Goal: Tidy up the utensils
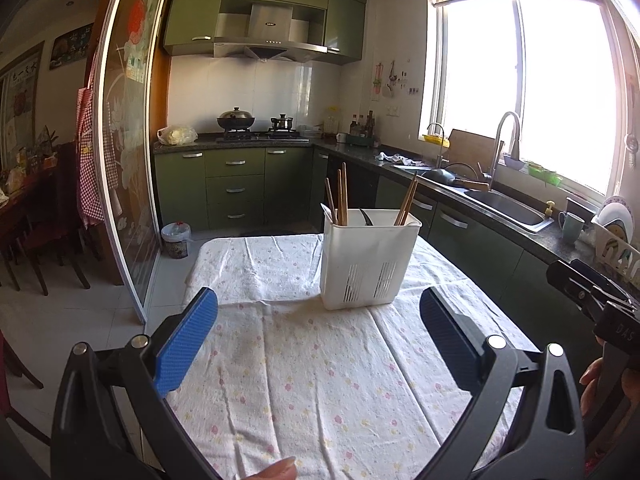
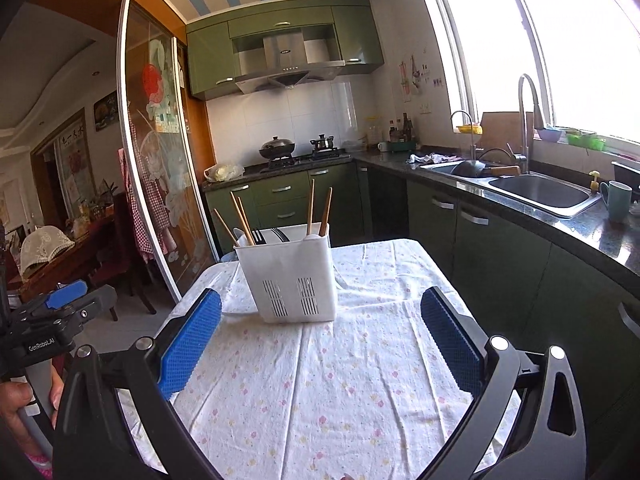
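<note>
Holder: white utensil holder [image 1: 366, 264] stands upright on my table's flowered cloth [image 1: 312, 380], near the far edge
Contents: wooden chopsticks [image 1: 342, 196] at both ends, dark fork [image 2: 259, 236] between them
Left gripper [image 1: 318, 340]: my jaws are wide apart, nothing between them
Right gripper [image 2: 320, 344]: my jaws are fully spread, nothing between them; holder is well ahead

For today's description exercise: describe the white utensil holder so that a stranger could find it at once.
Start at the table under the floral tablecloth. On it stands one white plastic utensil holder, upright. It has slotted vents low on its front, and wooden chopsticks stick out of its top.
</note>
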